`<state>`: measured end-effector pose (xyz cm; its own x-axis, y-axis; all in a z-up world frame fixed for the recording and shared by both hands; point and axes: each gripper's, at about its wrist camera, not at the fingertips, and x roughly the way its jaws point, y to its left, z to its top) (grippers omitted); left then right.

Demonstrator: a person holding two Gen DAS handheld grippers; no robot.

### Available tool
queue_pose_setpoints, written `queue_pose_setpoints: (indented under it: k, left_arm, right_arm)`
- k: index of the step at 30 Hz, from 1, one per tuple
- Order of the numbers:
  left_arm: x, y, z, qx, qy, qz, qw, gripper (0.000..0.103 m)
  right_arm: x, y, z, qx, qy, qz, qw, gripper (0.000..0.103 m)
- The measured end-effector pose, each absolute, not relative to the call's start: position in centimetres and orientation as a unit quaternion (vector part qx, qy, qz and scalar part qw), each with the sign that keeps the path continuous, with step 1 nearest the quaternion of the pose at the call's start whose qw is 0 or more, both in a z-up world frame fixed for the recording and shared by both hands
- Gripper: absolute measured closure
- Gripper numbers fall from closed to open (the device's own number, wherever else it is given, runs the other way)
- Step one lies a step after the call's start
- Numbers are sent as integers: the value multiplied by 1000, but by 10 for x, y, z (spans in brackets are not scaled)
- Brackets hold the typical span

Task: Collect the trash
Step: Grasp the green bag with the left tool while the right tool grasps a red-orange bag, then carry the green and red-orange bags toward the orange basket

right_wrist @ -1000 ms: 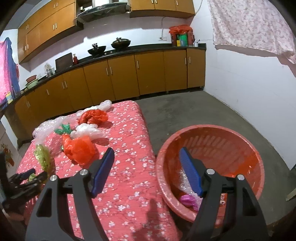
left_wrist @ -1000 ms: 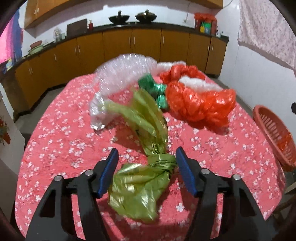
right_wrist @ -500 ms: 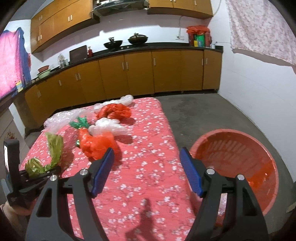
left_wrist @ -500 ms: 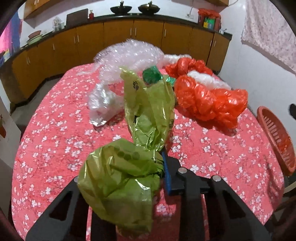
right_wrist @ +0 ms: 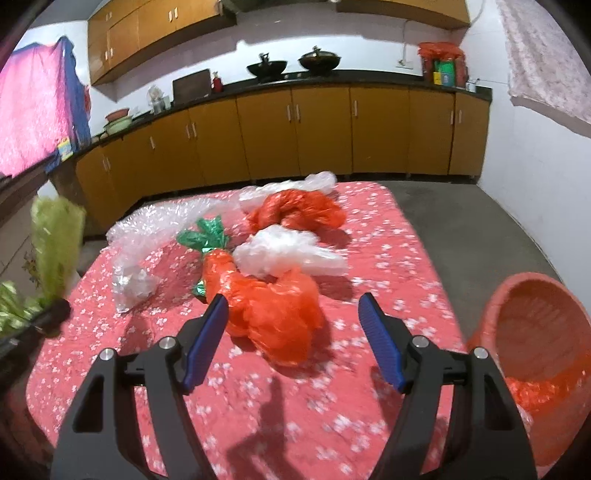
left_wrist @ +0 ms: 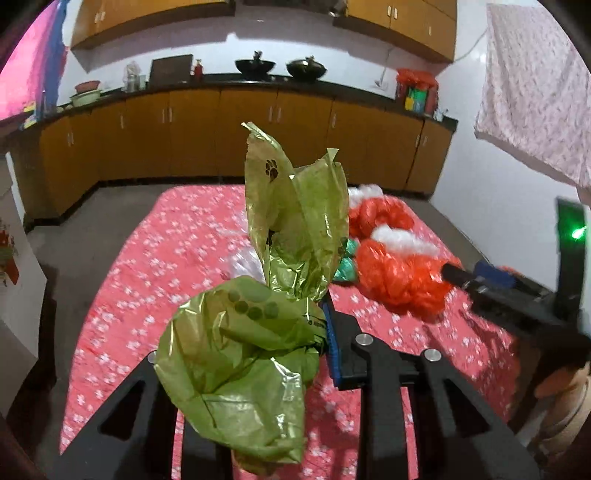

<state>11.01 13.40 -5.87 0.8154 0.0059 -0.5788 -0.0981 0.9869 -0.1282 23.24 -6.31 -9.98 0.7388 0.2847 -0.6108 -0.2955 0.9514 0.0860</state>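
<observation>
We're in a kitchen: white walls (right_wrist: 535,155), grey concrete floor (right_wrist: 461,214). Along the far wall runs a row of orange-brown cabinets (right_wrist: 321,133) under a dark counter (right_wrist: 332,79), with two black woks (right_wrist: 291,66) sitting on it. More wooden wall cupboards (right_wrist: 147,29) hang above on the left. A pale flowered cloth (right_wrist: 546,59) hangs on the right wall, and a bright pink cloth (right_wrist: 33,110) on the far left. In the middle, the tabletop (right_wrist: 388,240) wears a red cover with white blossoms.
</observation>
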Motion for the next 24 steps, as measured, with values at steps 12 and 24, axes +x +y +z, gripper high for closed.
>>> queue_pose_setpoints:
  k: [12, 24]
  left_arm:
    - [119, 156, -56, -90, 292, 62, 950, 75]
    - [115, 147, -45, -92, 287, 56, 952, 75]
  right_arm:
    - [256, -43, -130, -41, 367, 169, 914, 69]
    - [228, -60, -114, -49, 349, 177, 919, 84]
